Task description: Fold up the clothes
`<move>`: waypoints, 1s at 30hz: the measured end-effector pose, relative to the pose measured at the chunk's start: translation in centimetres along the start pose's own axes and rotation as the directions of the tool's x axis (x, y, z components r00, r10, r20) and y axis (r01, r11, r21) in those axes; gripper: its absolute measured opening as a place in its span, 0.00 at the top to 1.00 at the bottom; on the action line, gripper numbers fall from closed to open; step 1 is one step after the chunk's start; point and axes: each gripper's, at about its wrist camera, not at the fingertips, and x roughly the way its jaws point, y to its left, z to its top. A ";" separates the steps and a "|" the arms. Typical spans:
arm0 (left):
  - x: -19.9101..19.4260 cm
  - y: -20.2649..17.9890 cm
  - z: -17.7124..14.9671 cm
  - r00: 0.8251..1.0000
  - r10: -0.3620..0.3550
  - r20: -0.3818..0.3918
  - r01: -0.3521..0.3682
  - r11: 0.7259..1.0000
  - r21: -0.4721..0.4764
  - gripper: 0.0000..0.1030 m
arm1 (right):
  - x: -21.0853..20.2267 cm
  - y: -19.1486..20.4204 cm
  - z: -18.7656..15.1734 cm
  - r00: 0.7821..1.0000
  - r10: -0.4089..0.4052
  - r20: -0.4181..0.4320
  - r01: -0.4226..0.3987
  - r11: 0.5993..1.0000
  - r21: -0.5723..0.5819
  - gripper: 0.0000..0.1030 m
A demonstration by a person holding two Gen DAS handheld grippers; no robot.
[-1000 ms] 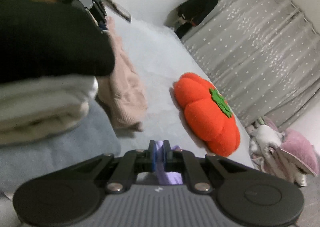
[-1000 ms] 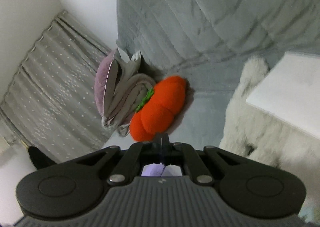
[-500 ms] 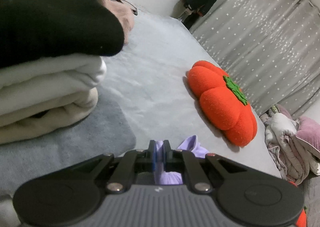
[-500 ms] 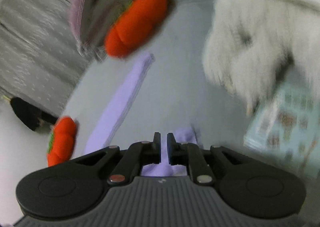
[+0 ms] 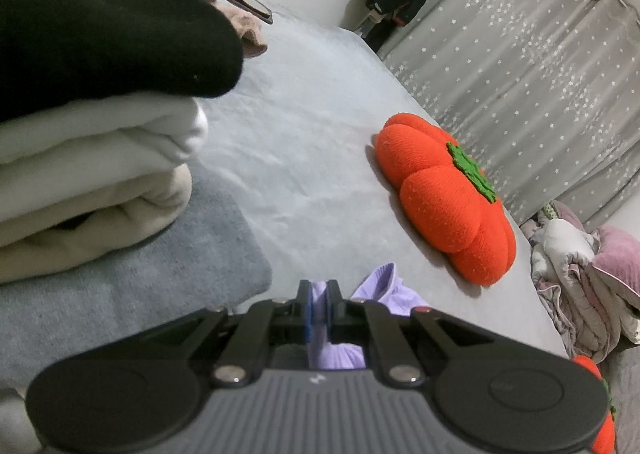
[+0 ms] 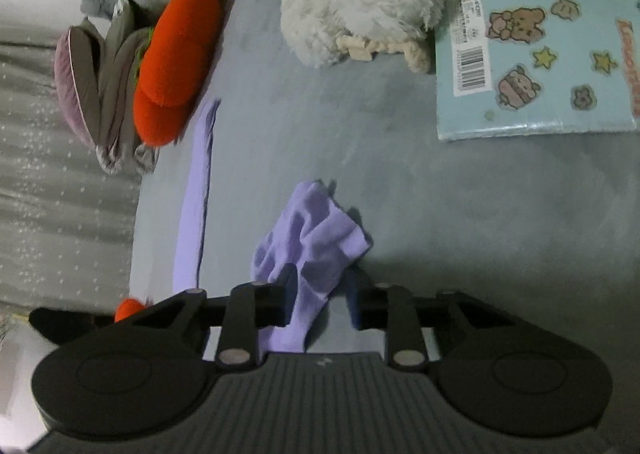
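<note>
orange pumpkin cushion (image 5: 448, 198) at 3 o'clock on grey bed (image 5: 304, 158); bear sticker sheet (image 6: 536, 46) at 1 o'clock.

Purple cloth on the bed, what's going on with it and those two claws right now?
Left gripper clamped on purple cloth. Right gripper jaws just opening, cloth slack between them. Orange pumpkin cushion beside it, not in the way.

Both views are dim, lit by soft, cool indoor light. The pumpkin cushion (image 5: 444, 198) casts a faint shadow on the bed (image 5: 304, 158); a darker one lies beside the purple cloth (image 6: 316, 238). Fisheye bending curves the edges and darkens the corners. The nearby folded stack (image 5: 92, 126) looks soft.
</note>
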 end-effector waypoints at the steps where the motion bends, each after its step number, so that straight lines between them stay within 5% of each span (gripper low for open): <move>1: 0.0 0.0 0.0 1.000 0.001 0.000 -0.001 1.000 0.001 0.94 | 0.1 0.0 -0.2 1.000 -0.009 0.018 0.009 1.000 -0.004 0.91; 3: 0.0 0.0 0.0 1.000 0.004 0.001 -0.004 1.000 0.003 0.94 | 0.4 0.1 -0.6 0.998 -0.026 0.054 0.026 1.000 -0.012 1.00; 13: -0.2 -0.1 -0.1 1.000 -0.009 0.006 0.009 1.000 -0.001 0.94 | -3.5 2.4 0.3 0.974 0.051 0.219 -0.017 0.988 -0.153 0.99; 23: -0.4 0.1 0.1 1.000 -0.011 0.019 0.011 1.000 -0.015 0.94 | -6.2 6.3 0.5 0.933 0.081 0.349 0.071 0.913 -0.401 0.99; 25: -0.4 0.0 0.0 1.000 -0.010 0.018 0.010 1.000 -0.012 0.94 | -5.8 6.1 0.6 0.938 0.053 0.342 0.109 0.893 -0.437 0.99; 30: -0.6 -0.1 0.1 0.999 -0.013 0.032 0.013 1.000 -0.014 0.94 | -5.0 3.7 1.6 0.959 0.023 0.283 0.083 0.931 -0.356 0.99</move>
